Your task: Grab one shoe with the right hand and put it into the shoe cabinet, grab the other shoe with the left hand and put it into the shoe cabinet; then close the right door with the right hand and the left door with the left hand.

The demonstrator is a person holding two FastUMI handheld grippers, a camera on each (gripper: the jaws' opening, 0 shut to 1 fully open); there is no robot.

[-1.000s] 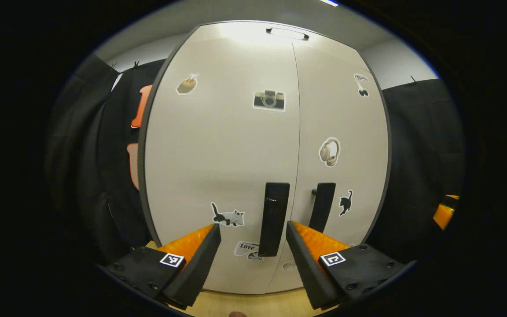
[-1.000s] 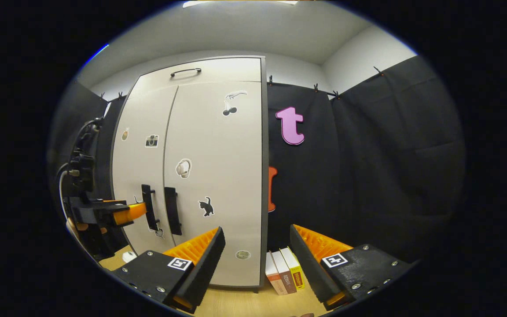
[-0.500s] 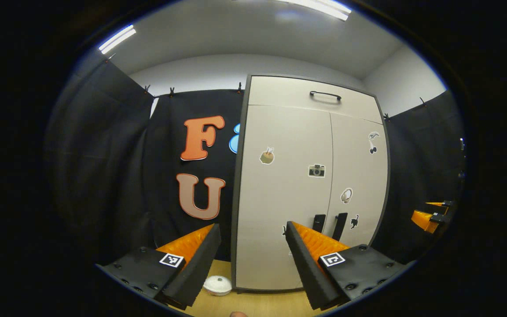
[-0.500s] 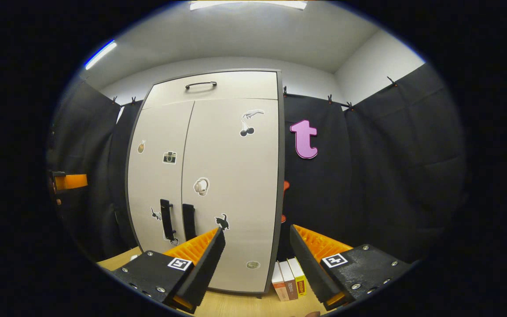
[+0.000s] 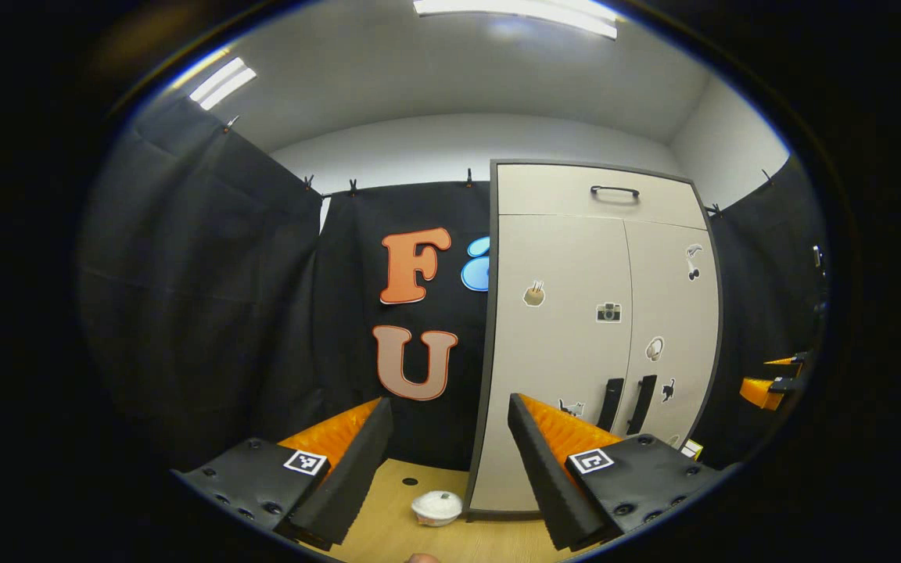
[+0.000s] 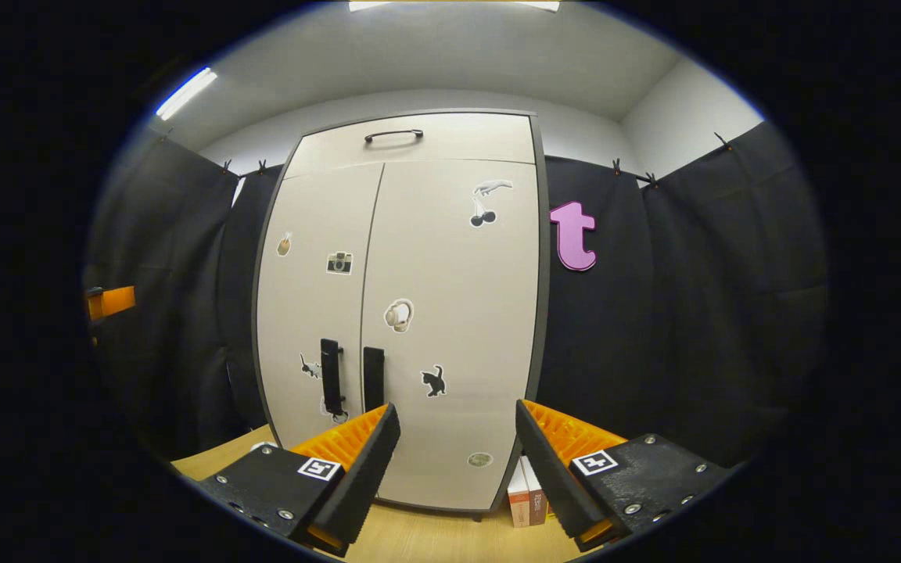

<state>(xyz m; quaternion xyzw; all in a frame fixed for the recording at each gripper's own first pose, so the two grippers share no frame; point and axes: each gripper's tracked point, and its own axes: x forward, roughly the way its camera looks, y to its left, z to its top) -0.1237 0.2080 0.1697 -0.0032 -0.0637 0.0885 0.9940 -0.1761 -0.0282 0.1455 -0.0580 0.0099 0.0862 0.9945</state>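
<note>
Both doors (image 6: 396, 313) look flush, both my grippers, left (image 5: 449, 438) and right (image 6: 457, 446), spread apart and empty, so I'd back straight off the cabinet (image 5: 599, 336) without clipping handles (image 6: 350, 377).

the shoe cabinet (image 6: 450, 328) is pale beige with a dark grey edge, black handles (image 6: 373, 378) and small stickers; gripper fingers (image 6: 353, 438) are ridged orange, backed black.
</note>
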